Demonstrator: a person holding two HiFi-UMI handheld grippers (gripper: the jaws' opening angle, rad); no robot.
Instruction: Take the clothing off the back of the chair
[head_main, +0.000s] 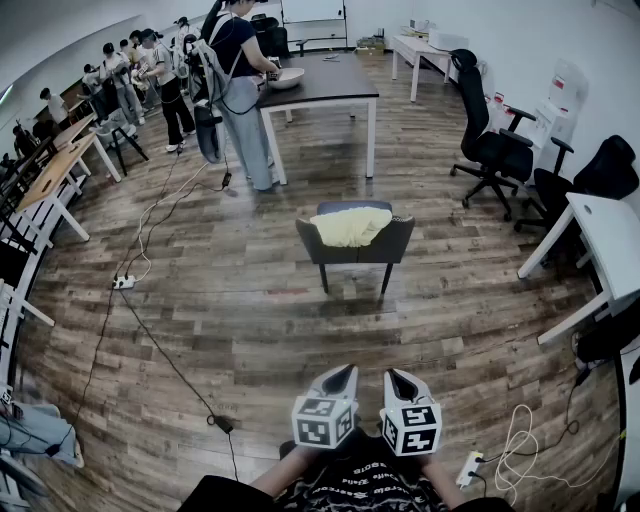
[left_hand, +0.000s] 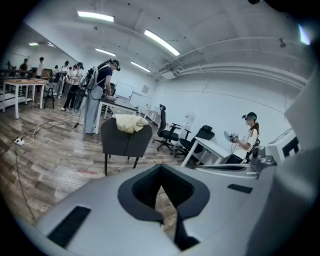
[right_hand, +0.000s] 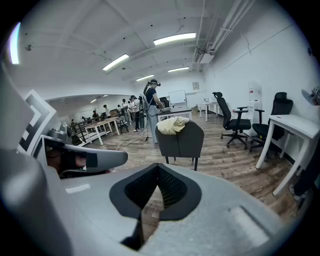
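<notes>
A dark grey chair (head_main: 355, 248) stands on the wood floor in the middle of the head view, its back toward me. A pale yellow piece of clothing (head_main: 352, 226) is draped over the top of the back. Both grippers are low at the bottom edge, well short of the chair. My left gripper (head_main: 343, 376) and right gripper (head_main: 398, 380) sit side by side, jaws together, holding nothing. The left gripper view shows its shut jaws (left_hand: 161, 185) with the chair (left_hand: 125, 142) and clothing (left_hand: 129, 122) ahead. The right gripper (right_hand: 156, 180) faces the chair (right_hand: 182, 140) and clothing (right_hand: 172, 125) too.
A person (head_main: 240, 90) stands at a dark table (head_main: 325, 85) beyond the chair. Black office chairs (head_main: 490, 150) and a white desk (head_main: 605, 225) line the right side. Cables (head_main: 150, 330) and a power strip (head_main: 123, 283) lie on the floor at left. Several people stand far left.
</notes>
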